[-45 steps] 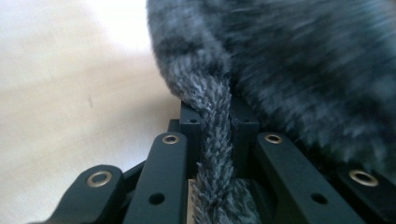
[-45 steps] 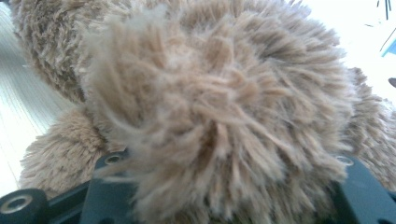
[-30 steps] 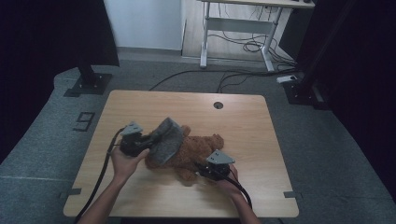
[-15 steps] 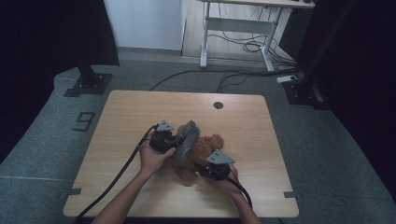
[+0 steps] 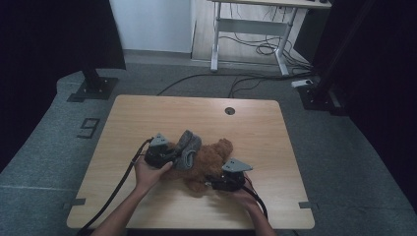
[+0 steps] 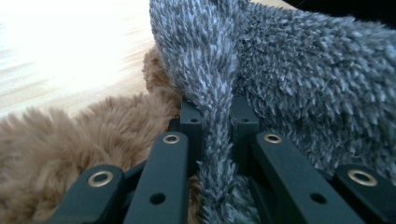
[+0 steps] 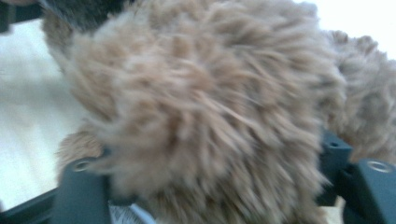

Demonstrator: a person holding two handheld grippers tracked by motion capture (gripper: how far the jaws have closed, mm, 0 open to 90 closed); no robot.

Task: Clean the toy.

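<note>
A brown plush toy (image 5: 211, 161) lies on the wooden table (image 5: 275, 147), near the front. A grey fuzzy cloth (image 5: 187, 149) drapes over its left side. My left gripper (image 5: 173, 155) is just left of the toy, shut on a fold of the grey fuzzy cloth (image 6: 299, 84); its jaws pinch that fold (image 6: 215, 122), with the brown plush (image 6: 70, 140) below and to the left. My right gripper (image 5: 217, 183) is at the toy's front right, shut on a bulky tuft of brown plush (image 7: 205, 121), which hides the jaw tips (image 7: 210, 161).
A round cable hole (image 5: 229, 110) is in the table's far edge. Bare tabletop extends left, right and behind the toy. Beyond the table, desk legs (image 5: 246, 34) and floor cables (image 5: 255, 49) stand well clear. A cable (image 5: 113, 196) trails from the left gripper over the front edge.
The left gripper carried the grey cloth right over the toy, then drew back slightly left. The right gripper stayed put on the plush.
</note>
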